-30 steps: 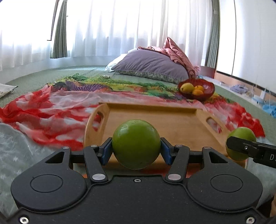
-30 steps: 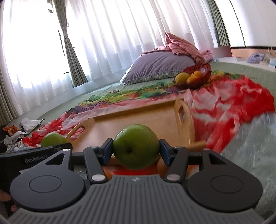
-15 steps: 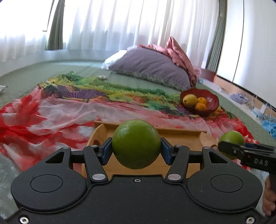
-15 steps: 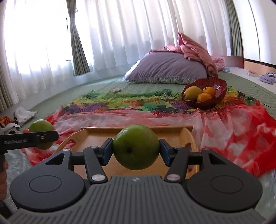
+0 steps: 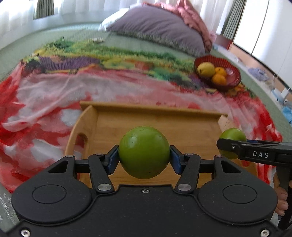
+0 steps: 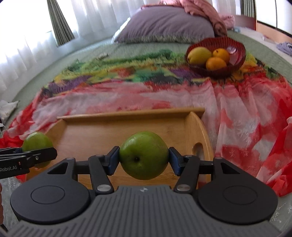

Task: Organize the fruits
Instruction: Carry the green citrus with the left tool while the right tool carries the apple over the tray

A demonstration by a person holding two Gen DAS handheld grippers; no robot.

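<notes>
A green apple (image 5: 144, 152) is clamped between the blue-padded fingers (image 5: 111, 162) of the left gripper (image 5: 144, 160) and is held in the air above the near part of a wooden tray (image 5: 164, 125). A second green apple (image 6: 144, 155), with its dimpled end turned toward the camera, is clamped in the same way between the fingers (image 6: 175, 161) of the right gripper (image 6: 144, 161), also above the tray (image 6: 102, 131). Both sets of fingers are pressed against the sides of their fruit, so each apple is firmly grasped. In the left wrist view the right gripper (image 5: 233, 145) is seen at the right edge with its apple (image 5: 232, 135), and part of a hand (image 5: 281, 196) is visible beneath it. In the right wrist view the left gripper (image 6: 36, 155) and its apple (image 6: 36, 140) are seen at the left edge. The tray is laid on a red and white cloth (image 6: 246, 113) spread over a green bed (image 6: 131, 47). Beyond the tray, well apart from it, a red bowl (image 6: 235, 52) is set on a multicoloured stretch of cloth (image 6: 116, 73); a yellow fruit (image 6: 199, 55) and two oranges (image 6: 216, 63) are held in it. A grey pillow (image 6: 164, 25) with a pink blanket (image 6: 204, 11) on it is placed at the far end of the bed, before white curtains (image 6: 23, 36).
</notes>
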